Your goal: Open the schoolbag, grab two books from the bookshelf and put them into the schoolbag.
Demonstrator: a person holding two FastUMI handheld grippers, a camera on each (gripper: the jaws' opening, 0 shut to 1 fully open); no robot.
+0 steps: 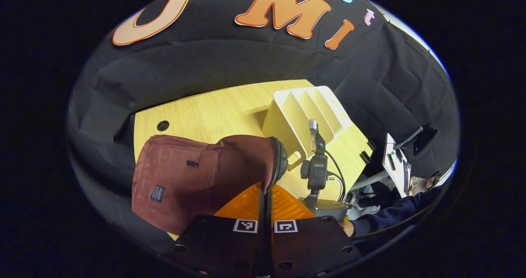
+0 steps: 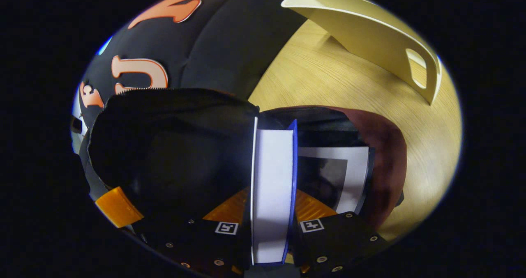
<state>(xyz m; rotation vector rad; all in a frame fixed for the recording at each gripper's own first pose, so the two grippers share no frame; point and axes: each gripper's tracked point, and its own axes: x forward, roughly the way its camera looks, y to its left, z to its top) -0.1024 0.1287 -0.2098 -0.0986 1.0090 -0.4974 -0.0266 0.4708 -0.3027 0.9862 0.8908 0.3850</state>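
A blue-covered book (image 2: 273, 187), nearest the lens in the right gripper view, is clamped between the right gripper's (image 2: 272, 224) fingers and is entering the open mouth of the maroon schoolbag (image 2: 382, 155), where another book (image 2: 353, 175) already sits. The left gripper (image 1: 265, 206) has its fingers pressed together on the bag's zipper edge, holding it open. With the bookshelf (image 1: 306, 113) on the tabletop (image 1: 213, 109) empty, only releasing this second book seems left.

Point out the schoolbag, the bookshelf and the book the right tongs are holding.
schoolbag (image 1: 185, 175), left gripper view, on its front panel.
bookshelf (image 1: 306, 113), left gripper view, on a divider.
book (image 2: 273, 191), right gripper view, on its page edge between the tongs.
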